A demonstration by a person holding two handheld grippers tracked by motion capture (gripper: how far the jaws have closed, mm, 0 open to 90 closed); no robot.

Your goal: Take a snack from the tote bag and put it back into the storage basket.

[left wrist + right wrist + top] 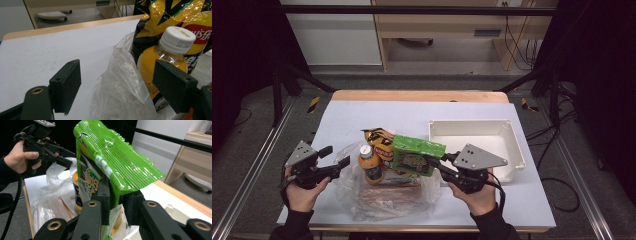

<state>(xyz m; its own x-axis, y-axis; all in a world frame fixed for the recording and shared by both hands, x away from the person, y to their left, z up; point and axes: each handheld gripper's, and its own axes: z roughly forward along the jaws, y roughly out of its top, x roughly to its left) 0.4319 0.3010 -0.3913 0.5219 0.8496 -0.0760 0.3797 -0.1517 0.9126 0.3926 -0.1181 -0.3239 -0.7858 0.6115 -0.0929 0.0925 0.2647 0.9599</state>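
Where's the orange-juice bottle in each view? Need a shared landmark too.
High view: the bottle stands left of centre in the clear plastic bag, beside the green snack pack.
Left gripper view: right of centre, white cap up, behind the plastic.
Right gripper view: low centre-left, partly hidden behind the green pack that the right tool clamps.
Shared landmark: the clear plastic bag around the bottle.

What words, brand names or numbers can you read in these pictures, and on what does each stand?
Chip bag: white brand lettering on a red patch, cut off, unreadable.
Bottle cap: small printed digits, too blurred.
Green snack bag: large lettering, creased, unreadable.
Orange bottle label: too small.
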